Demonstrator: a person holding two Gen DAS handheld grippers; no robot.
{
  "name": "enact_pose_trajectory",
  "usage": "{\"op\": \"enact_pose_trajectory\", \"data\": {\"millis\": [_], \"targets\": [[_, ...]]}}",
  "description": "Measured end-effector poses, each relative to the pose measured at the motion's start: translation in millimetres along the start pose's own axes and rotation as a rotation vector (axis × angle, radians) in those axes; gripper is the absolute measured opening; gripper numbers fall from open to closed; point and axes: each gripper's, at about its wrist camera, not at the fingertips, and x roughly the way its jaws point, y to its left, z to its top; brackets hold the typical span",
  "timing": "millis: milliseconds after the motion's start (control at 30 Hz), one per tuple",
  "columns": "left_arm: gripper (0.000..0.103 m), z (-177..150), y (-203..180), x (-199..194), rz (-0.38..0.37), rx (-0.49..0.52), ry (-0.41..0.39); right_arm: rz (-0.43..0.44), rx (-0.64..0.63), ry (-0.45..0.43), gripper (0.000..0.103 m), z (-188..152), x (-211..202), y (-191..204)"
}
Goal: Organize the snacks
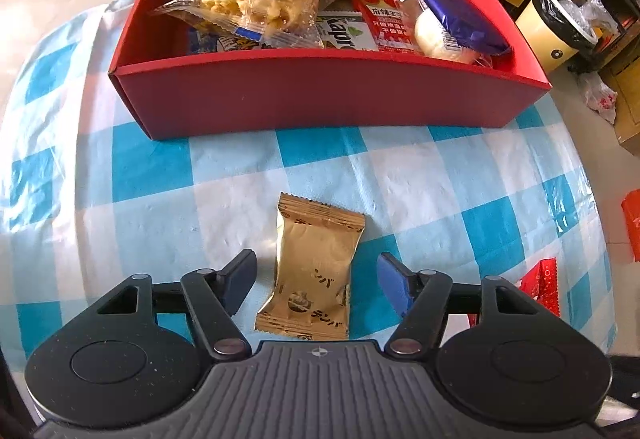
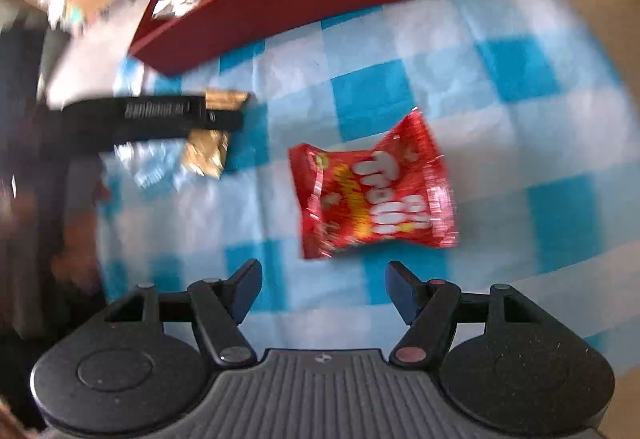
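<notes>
Blue-and-white checked cloth (image 1: pixel 132 167) is spread over the table, and cluttered shelves are glimpsed beyond it. At the far side the red box (image 1: pixel 320 95) is seen, already loaded with several snack packs: a clear bag of biscuits (image 1: pixel 256 5) to the left, a purple packet (image 1: pixel 452 11) to the right.

Nearer, on the left, the left gripper (image 1: pixel 318 279) is held over the gold packet (image 1: pixel 316 267), which lies flat on the cloth. Its jaws are parted about halfway, one on each side of the packet, and neither pad is pressed against it. So the packet is straddled, not gripped. A squeeze on the wrapper's sides would seem to be called for next, then a lift to the box.

Further right, the Trolli bag (image 2: pixel 372 191) is seen lying on the cloth, apart from the gold packet. The right gripper (image 2: pixel 324 287) is poised just short of its near edge, jaws moderately apart and nothing between them. The view is blurred. A short advance would be needed before the bag could be taken.
</notes>
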Motion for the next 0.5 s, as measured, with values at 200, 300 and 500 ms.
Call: {"op": "enact_pose_trajectory", "data": {"millis": [200,300,500], "targets": [[0.073,1,6,-1,-0.021,-0.021,0.004,-0.096,0.055,-0.119,0.062,30,7,4],[0.074,1,6,-1,-0.024,-0.020,0.002,-0.109,0.074,-0.150,0.064,46,12,5],[0.077,-2,2,-2,-0.016,-0.009,-0.003,-0.274,-0.084,-0.173,0.068,53,32,29]]}}
